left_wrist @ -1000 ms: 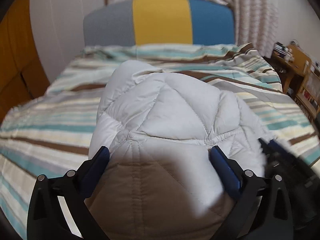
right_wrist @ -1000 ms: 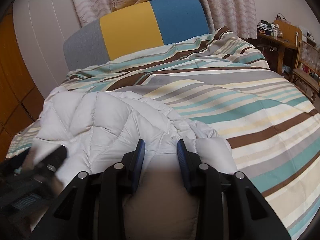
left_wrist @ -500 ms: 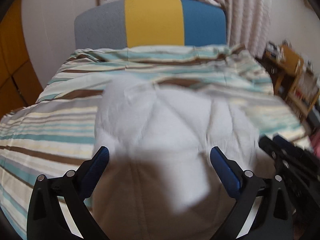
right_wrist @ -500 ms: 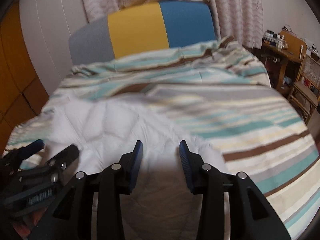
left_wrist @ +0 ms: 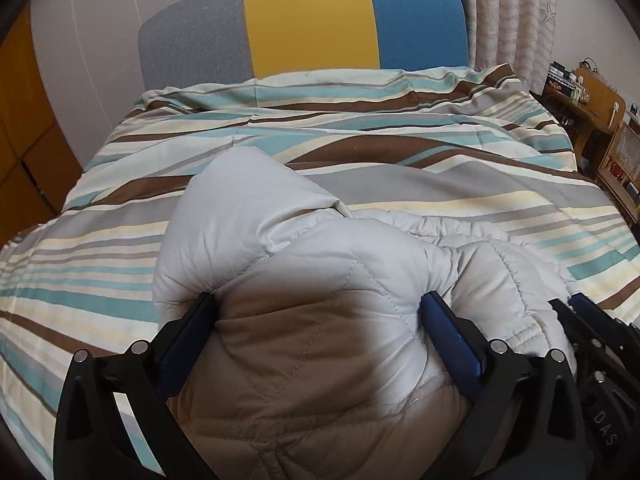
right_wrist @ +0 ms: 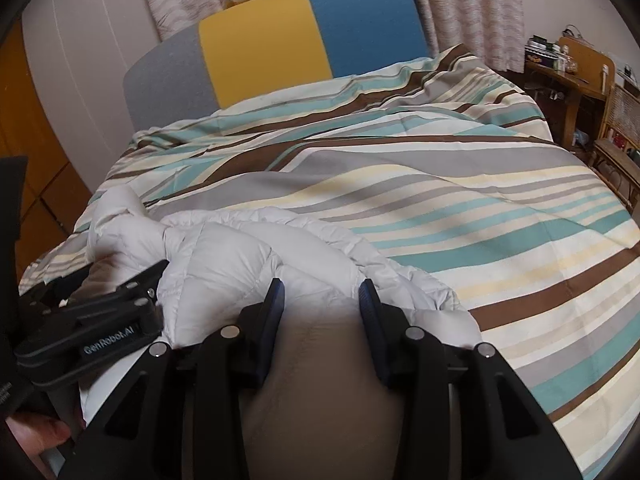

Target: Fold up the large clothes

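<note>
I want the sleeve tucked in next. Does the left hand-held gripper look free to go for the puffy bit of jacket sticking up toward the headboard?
Probably not yet: the left hand-held gripper is full, its pads pressing a thick fold of the white jacket. Nothing else blocks that puffy part.

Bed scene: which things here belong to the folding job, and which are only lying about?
Job: jacket, left hand-held gripper, right hand-held gripper.
Lying about: striped cover, headboard, curtain, desk.
</note>
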The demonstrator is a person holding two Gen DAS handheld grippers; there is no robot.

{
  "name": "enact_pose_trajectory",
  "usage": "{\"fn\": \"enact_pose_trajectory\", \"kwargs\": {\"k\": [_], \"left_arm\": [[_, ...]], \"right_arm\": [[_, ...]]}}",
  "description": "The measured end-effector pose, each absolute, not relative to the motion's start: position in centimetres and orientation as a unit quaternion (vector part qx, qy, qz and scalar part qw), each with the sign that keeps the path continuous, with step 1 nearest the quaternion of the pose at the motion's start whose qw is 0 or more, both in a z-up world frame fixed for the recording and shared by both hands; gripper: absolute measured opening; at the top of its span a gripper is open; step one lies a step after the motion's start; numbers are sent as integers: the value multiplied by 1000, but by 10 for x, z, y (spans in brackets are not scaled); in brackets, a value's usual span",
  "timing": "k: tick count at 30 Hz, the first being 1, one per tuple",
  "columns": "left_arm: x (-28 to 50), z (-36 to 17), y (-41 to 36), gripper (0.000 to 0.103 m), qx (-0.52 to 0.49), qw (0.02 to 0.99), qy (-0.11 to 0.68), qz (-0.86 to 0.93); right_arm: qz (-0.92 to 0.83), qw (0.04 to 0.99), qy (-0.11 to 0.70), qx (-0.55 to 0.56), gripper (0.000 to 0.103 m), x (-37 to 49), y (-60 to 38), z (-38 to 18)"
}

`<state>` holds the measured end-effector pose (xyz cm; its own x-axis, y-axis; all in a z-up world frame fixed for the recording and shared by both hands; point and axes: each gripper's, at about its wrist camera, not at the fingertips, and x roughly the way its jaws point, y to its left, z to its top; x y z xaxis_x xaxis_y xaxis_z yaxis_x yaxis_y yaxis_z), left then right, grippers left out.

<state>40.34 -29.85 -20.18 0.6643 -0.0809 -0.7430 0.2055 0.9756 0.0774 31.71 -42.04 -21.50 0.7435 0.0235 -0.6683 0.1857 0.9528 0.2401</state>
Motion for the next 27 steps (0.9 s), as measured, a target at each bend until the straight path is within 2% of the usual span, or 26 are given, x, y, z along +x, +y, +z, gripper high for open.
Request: {"fn": "enact_pose_trajectory", "kwargs": {"k": [6,17,23,27], "left_arm": [[401,-201,-296,100,75,912,396,-79],[327,-183,-259,100,26,917,386,-101],[297,-177,-257,100,43,926,358,-112],[291,-188,-262,100,103,935,313,-133]], "right_arm": [[-53,924,353,136,39,321,-416,-218],[-56,932,337,117,43,313,-411,-213],[-62,934,331,117,46,306,-412,-210],[-67,939,314,120,50,294,-411,-208]]}}
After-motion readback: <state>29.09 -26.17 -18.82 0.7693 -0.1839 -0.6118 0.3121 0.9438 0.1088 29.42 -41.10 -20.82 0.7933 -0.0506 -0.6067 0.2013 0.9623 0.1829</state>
